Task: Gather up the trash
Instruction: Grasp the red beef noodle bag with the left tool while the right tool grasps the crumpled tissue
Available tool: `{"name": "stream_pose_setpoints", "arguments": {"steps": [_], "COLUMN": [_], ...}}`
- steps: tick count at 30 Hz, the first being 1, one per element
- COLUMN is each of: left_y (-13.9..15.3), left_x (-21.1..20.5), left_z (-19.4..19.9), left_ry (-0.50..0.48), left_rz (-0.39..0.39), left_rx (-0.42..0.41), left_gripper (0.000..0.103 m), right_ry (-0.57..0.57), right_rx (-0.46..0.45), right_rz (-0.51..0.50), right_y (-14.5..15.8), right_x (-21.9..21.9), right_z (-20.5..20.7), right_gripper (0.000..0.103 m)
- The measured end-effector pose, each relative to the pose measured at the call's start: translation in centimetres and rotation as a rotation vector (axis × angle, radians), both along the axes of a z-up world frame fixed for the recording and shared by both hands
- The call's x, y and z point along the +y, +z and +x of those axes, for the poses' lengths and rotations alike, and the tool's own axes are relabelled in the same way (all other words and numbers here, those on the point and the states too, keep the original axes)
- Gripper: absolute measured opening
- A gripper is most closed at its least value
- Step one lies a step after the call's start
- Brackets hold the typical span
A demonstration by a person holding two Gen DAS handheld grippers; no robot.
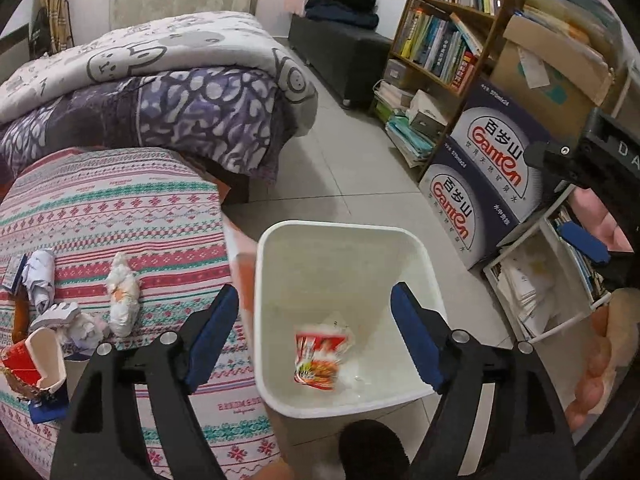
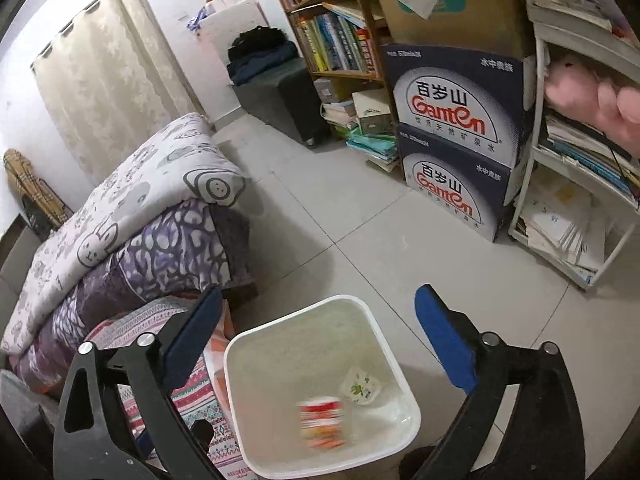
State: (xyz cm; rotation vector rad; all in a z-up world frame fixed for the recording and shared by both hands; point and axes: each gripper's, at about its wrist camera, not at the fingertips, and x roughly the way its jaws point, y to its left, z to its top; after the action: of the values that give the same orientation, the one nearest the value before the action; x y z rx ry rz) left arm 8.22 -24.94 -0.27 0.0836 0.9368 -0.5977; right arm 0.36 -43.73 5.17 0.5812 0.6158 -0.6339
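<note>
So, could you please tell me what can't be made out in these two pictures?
- Red wrapper in the white bin: motion-blurred in both views, print unreadable.
- Small pale packet: right wrist view only, too small to identify.
- Bin's near rim: cut off by the frame bottom in the right view.
- Crumpled paper on the striped cloth: hidden from the right view.

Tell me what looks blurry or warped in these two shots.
Left wrist view: the red snack wrapper in the white plastic bin is smeared by motion, while the crumpled paper wads on the striped cloth stay sharp; the fisheye bends the wooden bookshelf. Right wrist view: the wrapper is smeared too, and the corners are dark.
</note>
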Motion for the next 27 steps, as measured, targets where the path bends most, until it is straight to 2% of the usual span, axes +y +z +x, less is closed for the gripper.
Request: {"name": "stream_pose_setpoints", "arguments": {"steps": [5, 8, 11, 15, 21, 24, 27], "left_y": [-0.1, -0.3, -0.5, -0.9, -1.7, -2.2, -2.5], "left_x": [1.6, 2.9, 4.6, 7.3, 11.9, 14.1, 16.6], "left_z": [-0.2, -0.2, -0.1, 0.4, 1.0, 1.3, 1.8], "left_ry": [0.024, 0.035, 0.045, 0.035, -0.039, -0.063, -0.079], "left_rz": [0.045, 0.106, 0.187, 0.333, 0.469, 0.515, 0.525], "left_rx": [-0.019, -0.037, -0.052, -0.068, -0.037, -0.018, 0.018], "left_gripper": [0.081, 0.082, 0.084, 0.084, 0.084, 0.084, 0.084], "right_ry": [0.047, 0.083, 0.119, 0.177, 0.275, 0.331, 0.388], "right_rx": [0.028, 0.056, 0.083, 0.112, 0.143, 0.162, 0.182], "right_rz": [-0.018, -0.017, -0.01, 0.013, 0.02, 0.012, 0.003], "right_y": [-0.2, -0.7, -1.1, -1.9, -2.4, -2.7, -3.1], "right_x": [1.6, 2.5, 3.6, 5.2, 8.3, 9.9, 11.8], "right_z": [1.1, 1.8, 2.5, 3.5, 5.2, 6.0, 6.8], "right_gripper": [0.095, 0.096, 0.096, 0.096, 0.096, 0.096, 0.096]}}
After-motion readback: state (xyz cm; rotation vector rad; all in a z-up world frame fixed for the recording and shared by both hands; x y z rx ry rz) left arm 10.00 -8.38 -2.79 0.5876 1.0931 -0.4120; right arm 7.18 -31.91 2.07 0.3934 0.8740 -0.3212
